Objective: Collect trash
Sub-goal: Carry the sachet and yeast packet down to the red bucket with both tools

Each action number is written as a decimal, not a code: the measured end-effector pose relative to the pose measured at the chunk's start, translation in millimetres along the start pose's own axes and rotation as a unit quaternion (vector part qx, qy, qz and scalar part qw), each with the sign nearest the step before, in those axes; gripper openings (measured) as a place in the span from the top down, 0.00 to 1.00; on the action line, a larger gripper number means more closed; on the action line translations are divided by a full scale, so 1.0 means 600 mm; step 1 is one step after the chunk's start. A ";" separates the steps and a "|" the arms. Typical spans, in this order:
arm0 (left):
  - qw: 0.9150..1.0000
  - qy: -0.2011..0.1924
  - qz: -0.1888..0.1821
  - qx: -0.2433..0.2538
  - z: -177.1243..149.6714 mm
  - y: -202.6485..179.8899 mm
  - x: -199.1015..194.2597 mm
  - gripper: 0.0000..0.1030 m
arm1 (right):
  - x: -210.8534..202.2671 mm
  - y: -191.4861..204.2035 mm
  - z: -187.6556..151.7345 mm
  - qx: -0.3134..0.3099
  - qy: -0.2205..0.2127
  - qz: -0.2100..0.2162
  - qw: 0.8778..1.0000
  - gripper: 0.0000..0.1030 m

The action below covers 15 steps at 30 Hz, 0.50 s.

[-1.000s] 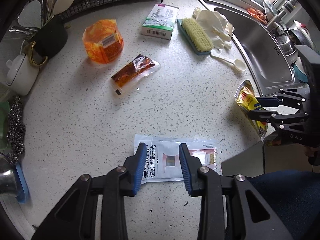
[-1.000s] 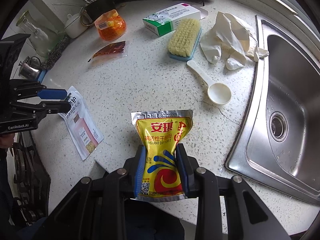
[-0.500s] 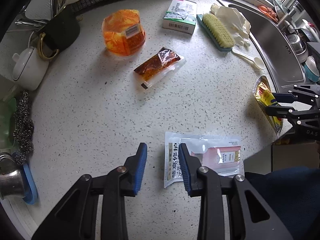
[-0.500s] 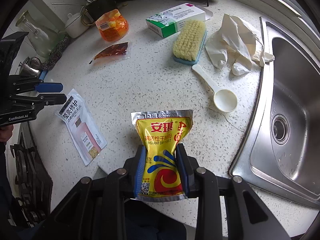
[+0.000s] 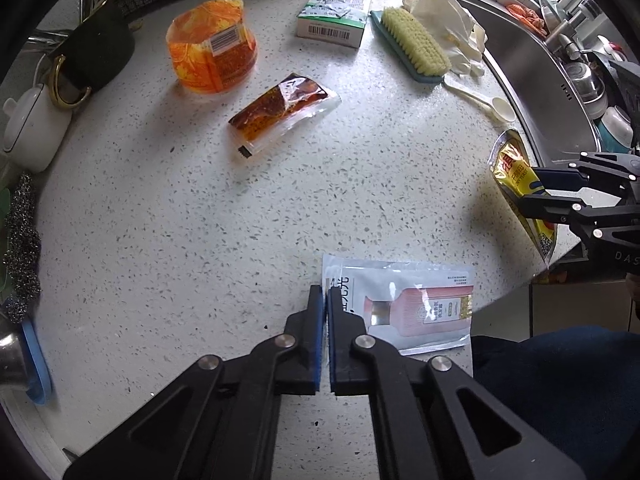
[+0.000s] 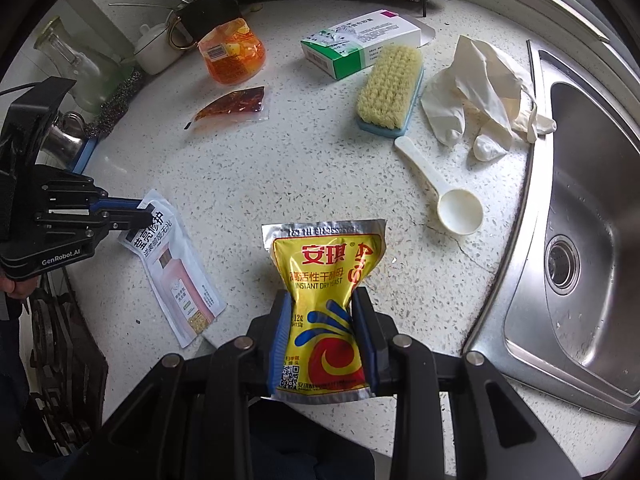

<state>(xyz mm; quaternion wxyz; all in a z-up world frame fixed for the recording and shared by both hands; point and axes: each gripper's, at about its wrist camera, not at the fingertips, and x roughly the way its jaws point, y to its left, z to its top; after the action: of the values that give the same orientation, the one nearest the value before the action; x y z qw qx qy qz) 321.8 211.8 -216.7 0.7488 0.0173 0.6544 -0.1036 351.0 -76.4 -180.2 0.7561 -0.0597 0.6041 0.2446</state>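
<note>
The white sachet [image 5: 416, 304] with a pink bottle printed on it lies flat at the front edge of the speckled counter [image 5: 200, 220], one end poking past the rim. The left gripper [image 5: 325, 296] points straight down at its near-left corner; its jaws have just been closing and now stand clenched with the blue pads together — whether they pinch the sachet's edge or only touch it I cannot tell, though in the right wrist view the tips sit right at that corner [image 6: 140, 214].

The right gripper [image 6: 322, 308] is part-way closed and grasps one yellow yeast packet [image 6: 324, 280] by its waist, holding it upright above the counter edge, apart from the surface.

Farther out on the counter, counted: one clear sauce packet [image 5: 284, 114] with dark red filling, one orange wrapped tub [image 5: 212, 56], one green-and-white carton [image 5: 334, 20], one scrubbing brush [image 6: 390, 90], one white scoop [image 6: 444, 196] and a heap of pale rubber gloves [image 6: 476, 92] — all lying apart from both grippers. One steel sink [image 6: 592, 220] is at the right.
</note>
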 end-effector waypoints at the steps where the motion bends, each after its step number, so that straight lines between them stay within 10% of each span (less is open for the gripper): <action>1: 1.000 -0.002 0.004 -0.001 -0.001 -0.006 -0.002 1.00 | -0.002 -0.001 -0.002 0.000 -0.002 0.001 1.000 0.72; 15: 0.998 -0.059 0.032 -0.013 0.028 -0.126 -0.089 1.00 | -0.079 -0.057 -0.043 0.005 -0.061 0.030 0.998 0.72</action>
<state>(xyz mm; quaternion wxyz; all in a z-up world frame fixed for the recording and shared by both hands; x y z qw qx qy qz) 318.2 142.3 -153.4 0.7895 0.0222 0.6091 -0.0725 336.0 -130.1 -149.4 0.7842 -0.0232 0.5594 0.2674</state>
